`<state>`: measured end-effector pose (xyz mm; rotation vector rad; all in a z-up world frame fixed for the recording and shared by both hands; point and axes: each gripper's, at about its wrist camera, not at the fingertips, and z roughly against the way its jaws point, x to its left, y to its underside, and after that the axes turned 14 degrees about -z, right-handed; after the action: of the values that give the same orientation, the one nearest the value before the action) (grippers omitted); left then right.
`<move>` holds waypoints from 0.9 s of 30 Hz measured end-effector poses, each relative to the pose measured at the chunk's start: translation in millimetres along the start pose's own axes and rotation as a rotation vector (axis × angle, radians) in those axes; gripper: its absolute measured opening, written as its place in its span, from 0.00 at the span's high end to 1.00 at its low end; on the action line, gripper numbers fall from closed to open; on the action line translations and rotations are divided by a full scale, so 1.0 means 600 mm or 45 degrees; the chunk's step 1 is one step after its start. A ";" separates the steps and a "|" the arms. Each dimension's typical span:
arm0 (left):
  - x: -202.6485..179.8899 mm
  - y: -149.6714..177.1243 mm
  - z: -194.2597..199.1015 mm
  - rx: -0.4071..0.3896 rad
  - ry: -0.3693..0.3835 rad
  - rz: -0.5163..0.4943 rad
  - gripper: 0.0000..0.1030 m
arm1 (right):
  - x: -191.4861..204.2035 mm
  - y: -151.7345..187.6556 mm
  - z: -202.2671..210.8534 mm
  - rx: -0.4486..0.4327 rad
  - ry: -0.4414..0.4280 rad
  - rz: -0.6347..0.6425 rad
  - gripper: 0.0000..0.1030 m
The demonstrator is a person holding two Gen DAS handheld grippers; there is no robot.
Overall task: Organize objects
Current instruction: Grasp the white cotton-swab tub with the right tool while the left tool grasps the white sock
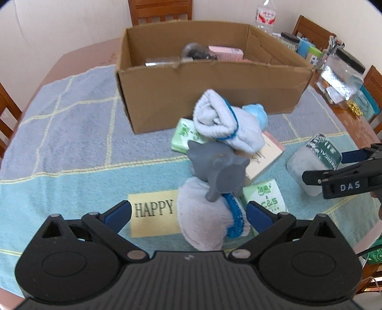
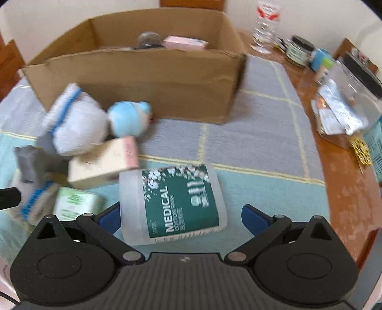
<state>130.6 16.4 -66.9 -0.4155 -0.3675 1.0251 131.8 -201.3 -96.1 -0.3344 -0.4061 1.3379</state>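
My left gripper (image 1: 188, 212) is open, its blue pads either side of a rolled grey sock with blue trim (image 1: 203, 224) without touching it. Just beyond lie a grey toy elephant (image 1: 219, 169), a second sock roll (image 1: 219, 119), a blue plush (image 1: 256, 114), a beige box (image 1: 262, 159) and two green tissue packs (image 1: 183, 137) (image 1: 265, 198). My right gripper (image 2: 182, 217) is open around a tub labelled MEDICAL cotton swabs (image 2: 174, 200), which lies on its side. An open cardboard box (image 1: 210, 93) stands behind the pile with a pink box (image 1: 226, 52) inside.
A blue checked cloth (image 1: 71, 133) with a HAPPY patch covers the wooden table (image 2: 346, 186). Along the right edge stand a water bottle (image 2: 265, 26), jars (image 2: 298, 50) and a clear black-lidded container (image 2: 353, 95). Wooden chairs (image 1: 160, 10) ring the table.
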 end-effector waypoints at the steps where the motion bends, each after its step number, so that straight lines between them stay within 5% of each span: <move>1: -0.004 -0.001 -0.005 0.002 0.004 -0.006 0.01 | -0.007 0.002 -0.003 0.006 -0.005 -0.013 0.00; 18: 0.017 0.040 -0.023 0.065 -0.035 -0.053 0.01 | -0.022 0.009 -0.030 0.043 -0.031 0.011 0.00; 27: 0.014 0.046 -0.024 0.006 0.015 -0.271 0.01 | -0.023 0.009 -0.033 0.019 -0.071 0.102 0.00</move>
<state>120.8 34.1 -92.2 -0.3696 -0.3898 0.8153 133.8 -213.7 -117.3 -0.3038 -0.4327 1.4301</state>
